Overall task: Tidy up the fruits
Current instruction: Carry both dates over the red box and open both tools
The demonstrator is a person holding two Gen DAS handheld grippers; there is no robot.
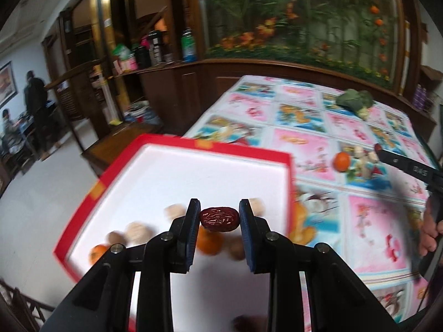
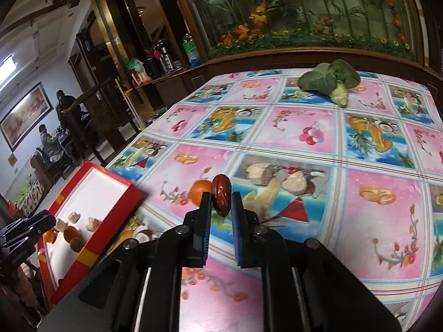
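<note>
We've got a red date [image 1: 219,219] pinched in the left gripper [image 1: 220,218] over the red tray [image 1: 177,141] and another date [image 2: 220,195] clamped in the right gripper [image 2: 220,202] above the table, so next we'd guess it's dropping both in with the other fruit.

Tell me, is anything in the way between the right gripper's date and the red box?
Nothing visible blocks it. The right gripper holds its date above the tablecloth; the box lies open to its left. The tangerine sits just behind the date, not on that path.
</note>
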